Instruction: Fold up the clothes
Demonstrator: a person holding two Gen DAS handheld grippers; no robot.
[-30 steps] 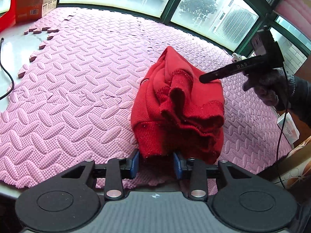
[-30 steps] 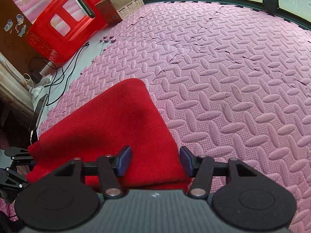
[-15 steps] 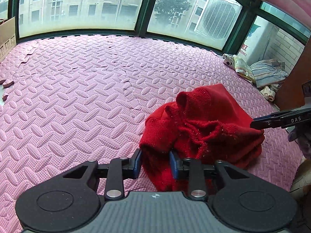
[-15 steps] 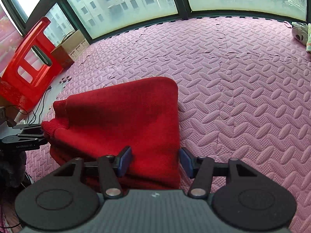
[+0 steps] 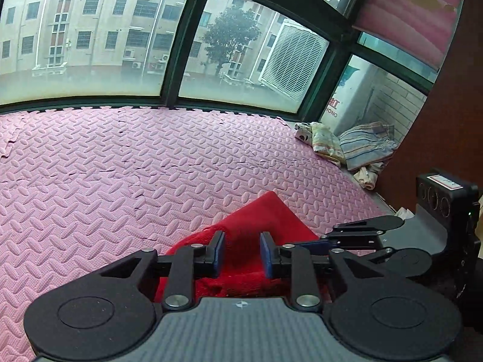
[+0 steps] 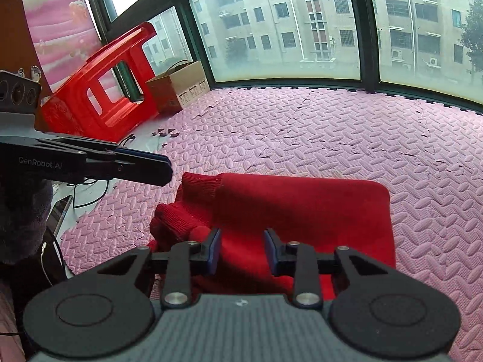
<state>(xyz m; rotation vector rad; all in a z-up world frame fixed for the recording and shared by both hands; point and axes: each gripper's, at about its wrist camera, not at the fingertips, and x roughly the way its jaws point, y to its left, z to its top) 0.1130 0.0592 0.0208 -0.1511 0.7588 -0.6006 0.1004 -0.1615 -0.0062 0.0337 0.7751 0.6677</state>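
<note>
A red knit sweater (image 5: 256, 214) lies folded in a compact bundle on the pink foam mat (image 5: 120, 166). In the right wrist view the sweater (image 6: 302, 205) shows a flat top face, with ribbed cuffs bunched at its left end. My left gripper (image 5: 240, 253) hovers over the bundle's near edge. Its jaws are closing with a gap left, and no cloth is pinched between the pads. From the right wrist view the left gripper (image 6: 163, 170) hangs in the air, clear of the sweater. My right gripper (image 6: 241, 252) is above the near side, jaws closing and empty. The right gripper (image 5: 324, 239) points at the bundle's right edge.
A small pile of striped and patterned clothes (image 5: 356, 147) lies at the mat's far right corner by a brown wall. A red plastic stool (image 6: 99, 90) and a cardboard box (image 6: 178, 90) stand off the mat's (image 6: 332, 126) left edge, with cables and a phone (image 6: 60, 211) on the floor.
Both grippers have pulled up and back from the sweater and their jaws have narrowed. The rumpled heap now lies as a flatter bundle. Both views have tilted up toward the windows.
</note>
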